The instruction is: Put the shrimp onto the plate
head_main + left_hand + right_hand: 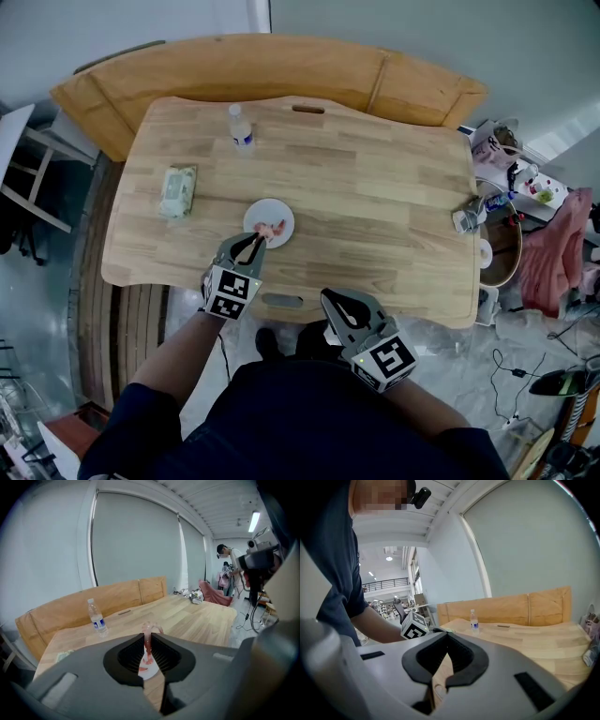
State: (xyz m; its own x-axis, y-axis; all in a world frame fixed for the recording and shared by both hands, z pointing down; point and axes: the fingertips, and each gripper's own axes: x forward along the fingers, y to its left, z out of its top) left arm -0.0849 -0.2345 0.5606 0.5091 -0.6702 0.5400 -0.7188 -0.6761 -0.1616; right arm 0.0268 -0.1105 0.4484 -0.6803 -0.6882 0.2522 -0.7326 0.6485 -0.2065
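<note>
Pale wood desk (pixel 375 197), with a small white plate (pixel 258 214) close to its 6 o'clock edge. Left claw (pixel 257 238) at the plate's 7 o'clock rim, jaws narrow and pinched on the pink shrimp (pixel 273 229). Along the left gripper view, the same left claw (pixel 148 635) clamped on the shrimp (pixel 147 647). Shrimp held upright, curled end poking above the jaw tips, lower end down over the plate (pixel 149 672). Cannot tell whether touching the plate or just above it.

Right claw (pixel 330 298) at 5 o'clock of the plate, off the desk's near edge and well apart from the shrimp. In the right gripper view, right claw (pixel 446 634) with jaws together and nothing between them.

Clear water bottle (pixel 240 127) upright at 12 o'clock of the plate, toward the far edge. Greenish wipes packet (pixel 177 190) lying flat at 10 o'clock. Wooden bench (pixel 262 66) along the desk's far side.
</note>
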